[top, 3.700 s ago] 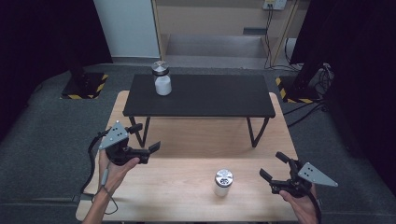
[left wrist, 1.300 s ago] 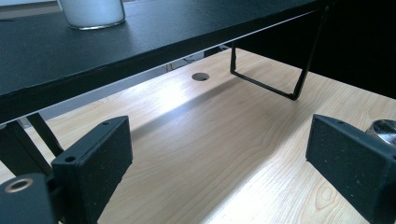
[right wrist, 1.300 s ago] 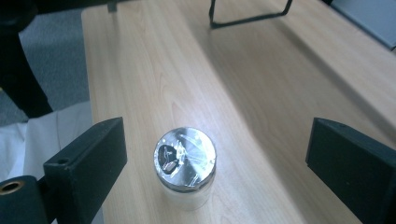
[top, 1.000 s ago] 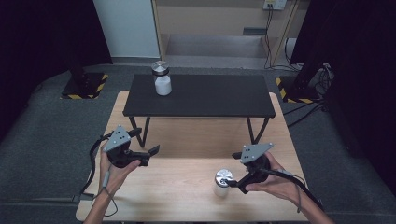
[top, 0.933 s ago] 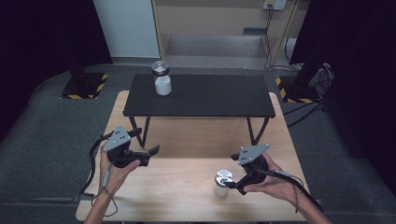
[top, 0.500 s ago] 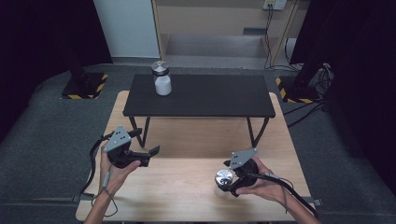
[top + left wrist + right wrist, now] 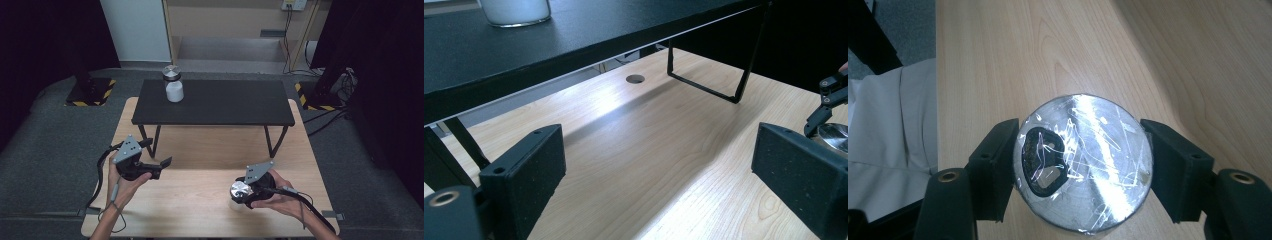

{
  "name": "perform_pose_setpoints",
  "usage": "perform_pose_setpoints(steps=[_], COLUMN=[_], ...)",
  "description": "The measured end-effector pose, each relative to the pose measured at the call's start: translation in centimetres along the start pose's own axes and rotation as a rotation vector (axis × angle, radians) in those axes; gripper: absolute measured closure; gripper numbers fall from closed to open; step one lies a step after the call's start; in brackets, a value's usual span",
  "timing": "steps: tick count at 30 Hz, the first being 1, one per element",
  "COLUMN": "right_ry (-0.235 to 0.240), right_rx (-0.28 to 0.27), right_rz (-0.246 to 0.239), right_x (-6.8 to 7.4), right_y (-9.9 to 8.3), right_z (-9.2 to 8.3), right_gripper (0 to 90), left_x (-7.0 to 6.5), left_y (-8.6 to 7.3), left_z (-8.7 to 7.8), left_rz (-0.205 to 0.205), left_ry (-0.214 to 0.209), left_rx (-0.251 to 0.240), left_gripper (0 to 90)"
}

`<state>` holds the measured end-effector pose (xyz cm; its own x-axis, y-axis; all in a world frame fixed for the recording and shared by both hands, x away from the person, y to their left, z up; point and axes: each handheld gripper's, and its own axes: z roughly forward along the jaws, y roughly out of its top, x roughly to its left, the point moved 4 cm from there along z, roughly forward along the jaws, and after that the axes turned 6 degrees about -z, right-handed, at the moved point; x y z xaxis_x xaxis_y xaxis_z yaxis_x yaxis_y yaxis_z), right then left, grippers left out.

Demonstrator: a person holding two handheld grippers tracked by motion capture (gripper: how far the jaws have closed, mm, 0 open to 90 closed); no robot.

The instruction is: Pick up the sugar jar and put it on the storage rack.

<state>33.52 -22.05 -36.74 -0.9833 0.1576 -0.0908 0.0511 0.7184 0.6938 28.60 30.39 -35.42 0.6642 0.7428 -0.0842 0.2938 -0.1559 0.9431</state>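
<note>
- A light wooden table point(image 7: 200, 210) is seen from above, with a person's forearms coming in from its near edge.
- A low black shelf point(image 7: 215, 102) is set across the far half of the wooden table on thin black legs; in the left gripper view its underside and one leg frame point(image 7: 719, 75) are seen.
- A white jar with a grey lid point(image 7: 173, 84) is placed upright on the left part of the black shelf, well apart from both grippers.
- The left gripper point(image 7: 159, 163) is held above the left part of the wooden table, its jaws spread wide with only bare wood seen between them in the left gripper view point(image 7: 659, 170).
- The right gripper point(image 7: 239, 192) is held at the near right part of the table, and its jaws have just been closing: in the right gripper view point(image 7: 1080, 167) both pads are pressed against opposite sides of a lid.
- The jar with the shiny silver lid point(image 7: 1085, 160) is thus gripped at its lid, standing upright on the wooden table near its front edge point(image 7: 240, 190); its body below the lid is hidden.
</note>
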Motion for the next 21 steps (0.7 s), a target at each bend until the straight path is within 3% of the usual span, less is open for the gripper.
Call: perform_pose_setpoints(steps=[12, 15, 21], right_ry=[0.005, 0.001, -0.05], right_rx=[0.001, -0.013, -0.038], right_rz=[0.053, 0.066, 0.088], right_x=[0.3, 0.3, -0.2], right_y=[0.6, 1.2, 3.7], right_z=[-0.4, -1.2, -5.0], right_gripper=[34.8, 34.8, 34.8], left_x=[0.0, -0.1, -0.1], left_y=[0.0, 0.0, 0.0], left_z=[0.1, 0.2, 0.2], left_rz=[0.001, 0.003, 0.002], left_ry=[-0.001, -0.003, -0.004], left_rx=[0.003, 0.006, 0.007], left_gripper=[6.1, 6.2, 6.1])
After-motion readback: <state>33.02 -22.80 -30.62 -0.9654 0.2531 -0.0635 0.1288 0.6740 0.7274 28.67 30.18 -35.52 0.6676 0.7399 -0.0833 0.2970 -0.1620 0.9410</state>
